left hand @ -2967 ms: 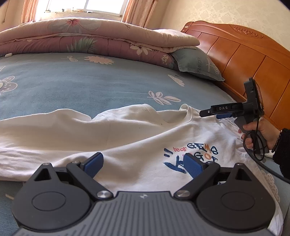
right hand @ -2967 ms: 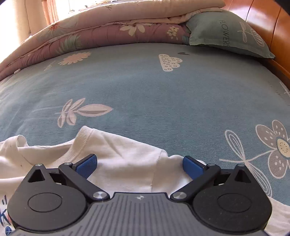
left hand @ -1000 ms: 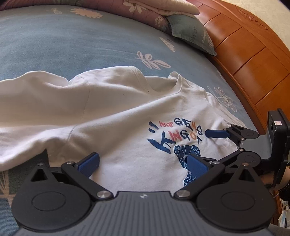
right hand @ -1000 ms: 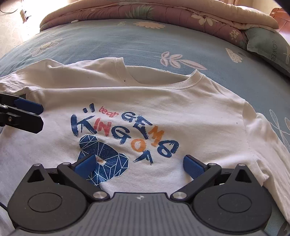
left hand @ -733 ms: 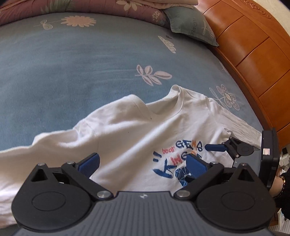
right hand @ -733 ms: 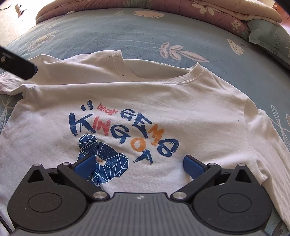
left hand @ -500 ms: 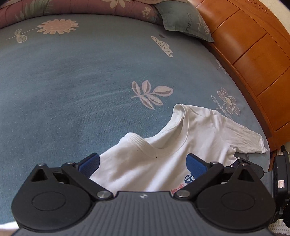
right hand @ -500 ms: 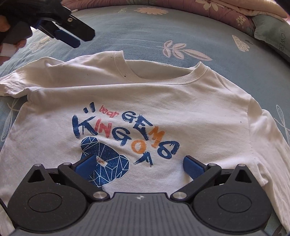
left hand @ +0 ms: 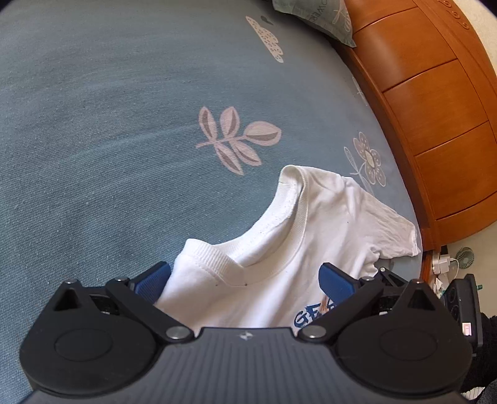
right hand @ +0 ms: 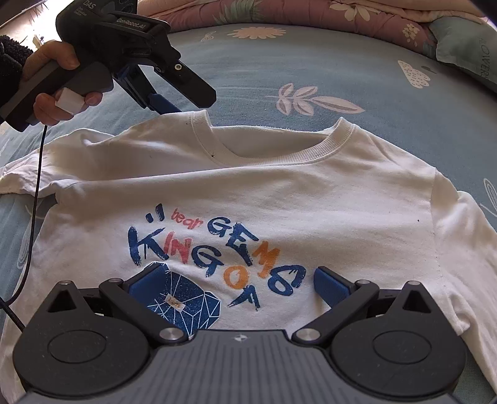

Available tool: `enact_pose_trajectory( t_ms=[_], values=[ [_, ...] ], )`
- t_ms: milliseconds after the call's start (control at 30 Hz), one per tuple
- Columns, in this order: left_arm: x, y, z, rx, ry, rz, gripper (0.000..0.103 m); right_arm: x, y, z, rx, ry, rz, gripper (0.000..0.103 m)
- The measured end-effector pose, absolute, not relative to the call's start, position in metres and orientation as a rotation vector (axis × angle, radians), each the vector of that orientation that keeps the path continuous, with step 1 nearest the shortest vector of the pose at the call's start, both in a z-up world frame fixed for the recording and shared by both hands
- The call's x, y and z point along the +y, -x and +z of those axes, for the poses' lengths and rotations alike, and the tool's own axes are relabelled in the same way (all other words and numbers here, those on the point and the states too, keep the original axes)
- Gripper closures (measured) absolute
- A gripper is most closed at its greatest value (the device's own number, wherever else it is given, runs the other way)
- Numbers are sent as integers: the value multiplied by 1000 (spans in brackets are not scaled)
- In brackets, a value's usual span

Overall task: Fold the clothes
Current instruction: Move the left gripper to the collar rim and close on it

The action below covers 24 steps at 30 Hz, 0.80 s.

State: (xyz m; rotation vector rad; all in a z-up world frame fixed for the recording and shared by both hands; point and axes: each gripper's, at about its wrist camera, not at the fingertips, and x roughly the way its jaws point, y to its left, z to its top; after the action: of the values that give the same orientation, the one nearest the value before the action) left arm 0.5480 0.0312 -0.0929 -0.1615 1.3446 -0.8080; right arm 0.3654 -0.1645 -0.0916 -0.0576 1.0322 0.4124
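Observation:
A white T-shirt (right hand: 279, 192) with a blue, red and orange "KING GEMS" print lies face up on the blue bedsheet (right hand: 310, 71). Its collar (left hand: 279, 248) shows in the left wrist view. My left gripper (left hand: 243, 276) is open and hovers over the left end of the collar; it also shows in the right wrist view (right hand: 183, 99), above the shirt's left shoulder. My right gripper (right hand: 231, 284) is open and empty, low over the print. The shirt's hem is hidden.
A wooden headboard (left hand: 435, 108) runs along the right side of the bed. A green pillow (right hand: 466, 46) and a folded floral quilt (right hand: 310, 12) lie at the far end. A black cable (right hand: 34, 202) hangs from the left gripper across the shirt's sleeve.
My left gripper has moved up from the shirt's lower part to the collar's left end, staying open. My right gripper has held over the print, open.

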Motion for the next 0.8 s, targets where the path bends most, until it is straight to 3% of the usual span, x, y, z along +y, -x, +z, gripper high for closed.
enact_pose_trajectory(
  t_ms=[300, 400, 467, 500, 667, 800],
  values=[
    [55, -568, -110, 1422, 328, -849, 9, -159, -364, -96, 1020, 119, 436, 0],
    [73, -580, -122, 1466, 450, -839, 22, -160, -363, -96, 1016, 114, 434, 0],
    [84, -586, -128, 1501, 515, -820, 47, -160, -363, -96, 1015, 111, 433, 0],
    [88, -588, -130, 1531, 534, -798, 53, -160, -363, -96, 1014, 110, 432, 0],
    [80, -596, -135, 1601, 496, -818, 50, -164, -363, -95, 1008, 90, 440, 0],
    [73, -601, -134, 1645, 403, -840, 57, -163, -362, -96, 997, 96, 433, 0]
  ],
)
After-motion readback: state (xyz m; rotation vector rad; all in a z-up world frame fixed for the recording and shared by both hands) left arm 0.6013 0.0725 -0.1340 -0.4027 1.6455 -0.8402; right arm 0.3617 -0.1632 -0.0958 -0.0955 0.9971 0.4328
